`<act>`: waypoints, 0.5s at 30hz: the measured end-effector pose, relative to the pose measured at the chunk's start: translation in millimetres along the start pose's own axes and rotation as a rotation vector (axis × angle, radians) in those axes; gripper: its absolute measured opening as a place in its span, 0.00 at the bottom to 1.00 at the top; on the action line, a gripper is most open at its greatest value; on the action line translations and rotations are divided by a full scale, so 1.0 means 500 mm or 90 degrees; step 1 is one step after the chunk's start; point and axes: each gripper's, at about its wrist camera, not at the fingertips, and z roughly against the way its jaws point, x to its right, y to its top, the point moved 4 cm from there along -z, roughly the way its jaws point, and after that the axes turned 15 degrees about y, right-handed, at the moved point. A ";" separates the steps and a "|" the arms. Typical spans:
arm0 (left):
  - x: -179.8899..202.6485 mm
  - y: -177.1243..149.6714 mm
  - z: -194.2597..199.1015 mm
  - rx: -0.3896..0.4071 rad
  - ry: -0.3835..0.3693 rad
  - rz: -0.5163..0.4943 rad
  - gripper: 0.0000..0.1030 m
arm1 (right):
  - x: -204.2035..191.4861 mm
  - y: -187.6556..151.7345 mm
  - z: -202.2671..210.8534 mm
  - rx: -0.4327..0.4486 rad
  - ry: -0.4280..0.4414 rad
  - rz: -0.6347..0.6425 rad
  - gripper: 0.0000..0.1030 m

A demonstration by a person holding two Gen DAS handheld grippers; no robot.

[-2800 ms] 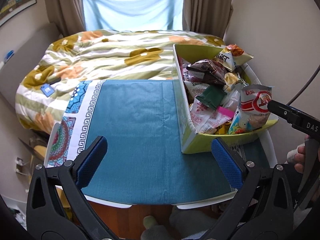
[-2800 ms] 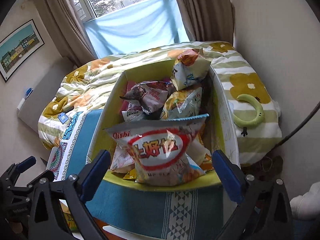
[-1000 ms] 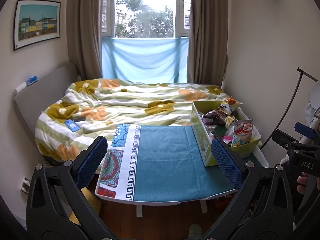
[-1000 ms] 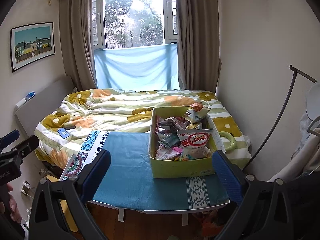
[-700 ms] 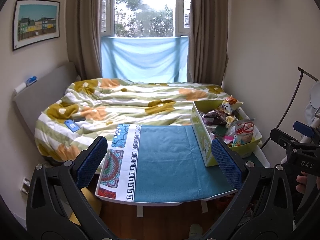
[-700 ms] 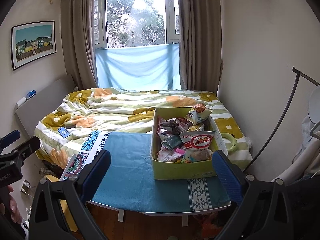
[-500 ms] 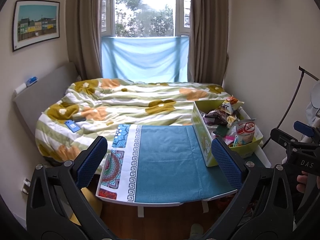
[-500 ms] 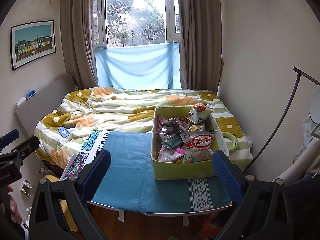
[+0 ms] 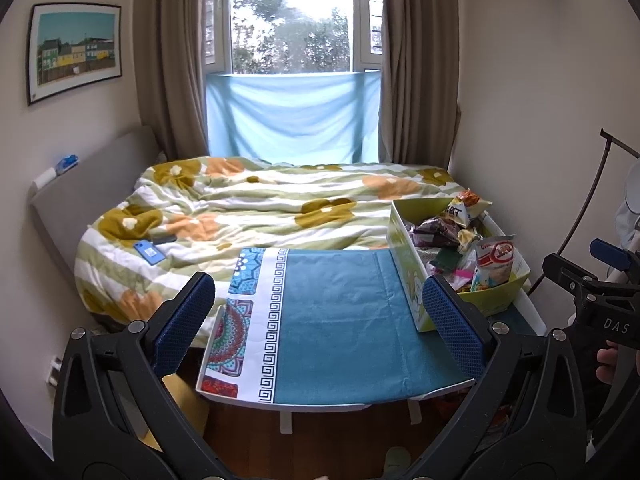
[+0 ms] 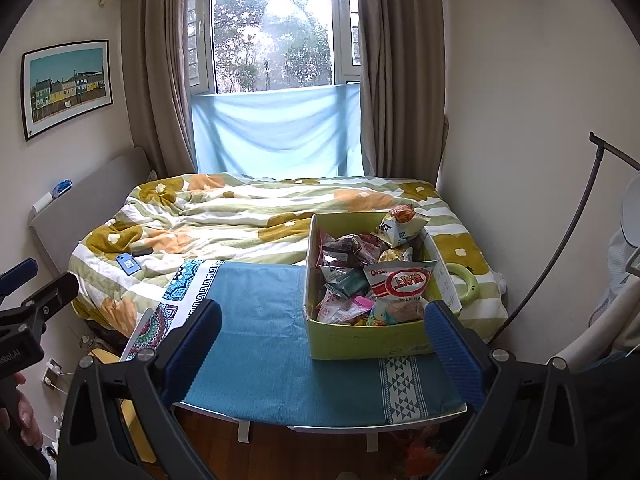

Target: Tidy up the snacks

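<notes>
I am holding the left gripper with its blue-padded jaws spread wide and gripping nothing, hanging back from the near edge of the low table and looking down its length. The right gripper is doing the same beside it, jaws wide apart and bare, and from its camera I am seeing part of the left tool at the far left of the frame. Between the pads of both tools the teal cloth is lying flat over the tabletop, its patterned white border running along the left end. On the right end of that cloth the yellow-green box is sitting upright, open at the top and piled with snack packets. A red-and-white Oishi bag is standing at the front of the pile, and a pale bag with an orange top is leaning at the back corner. Behind the table the bed with its flowered quilt is filling the room, a blue card lying on its left side and a green ring resting just right of the box. Beyond it all, the window with a blue sheet is showing between brown curtains.
</notes>
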 end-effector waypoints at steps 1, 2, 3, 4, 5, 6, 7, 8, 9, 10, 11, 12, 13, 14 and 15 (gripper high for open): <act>0.002 -0.001 0.002 0.002 0.007 0.000 1.00 | 0.000 0.000 0.000 0.000 0.000 0.000 0.98; 0.004 -0.003 0.005 0.005 0.013 0.000 1.00 | 0.000 0.000 0.000 0.000 0.000 0.000 0.98; 0.005 -0.003 0.008 0.008 0.016 0.001 1.00 | 0.000 0.001 0.000 0.000 0.000 -0.001 0.98; 0.007 -0.003 0.011 0.011 0.018 0.001 1.00 | -0.001 0.000 0.000 0.000 0.001 -0.001 0.98; 0.008 -0.004 0.013 0.014 0.018 0.001 1.00 | -0.001 0.000 0.000 0.001 0.001 -0.002 0.98; 0.010 -0.004 0.016 0.017 0.017 0.000 1.00 | 0.000 -0.001 0.000 0.001 0.000 -0.002 0.98; 0.012 -0.004 0.017 0.015 0.017 0.000 1.00 | 0.000 -0.002 0.000 0.002 -0.001 -0.002 0.98; 0.015 -0.004 0.016 0.012 0.017 -0.001 1.00 | 0.001 -0.003 0.001 0.002 -0.001 -0.003 0.98; 0.017 -0.005 0.015 0.009 0.014 -0.002 1.00 | 0.002 -0.002 0.001 0.000 0.000 -0.002 0.98; 0.018 -0.006 0.016 0.008 0.011 -0.001 1.00 | 0.003 -0.003 0.004 0.000 -0.001 -0.003 0.98; 0.020 -0.006 0.017 0.008 0.008 0.000 1.00 | 0.005 -0.004 0.007 0.001 -0.001 -0.003 0.98; 0.022 -0.007 0.018 0.009 0.006 0.000 1.00 | 0.006 -0.003 0.005 0.001 0.000 -0.003 0.98; 0.023 -0.006 0.020 0.011 0.005 -0.001 1.00 | 0.006 -0.003 0.006 0.002 0.001 -0.004 0.98; 0.026 -0.005 0.020 0.011 0.002 -0.005 1.00 | 0.007 -0.004 0.007 0.003 0.002 -0.005 0.98; 0.032 -0.004 0.018 0.008 0.001 -0.011 1.00 | 0.008 -0.005 0.009 0.004 0.001 -0.007 0.98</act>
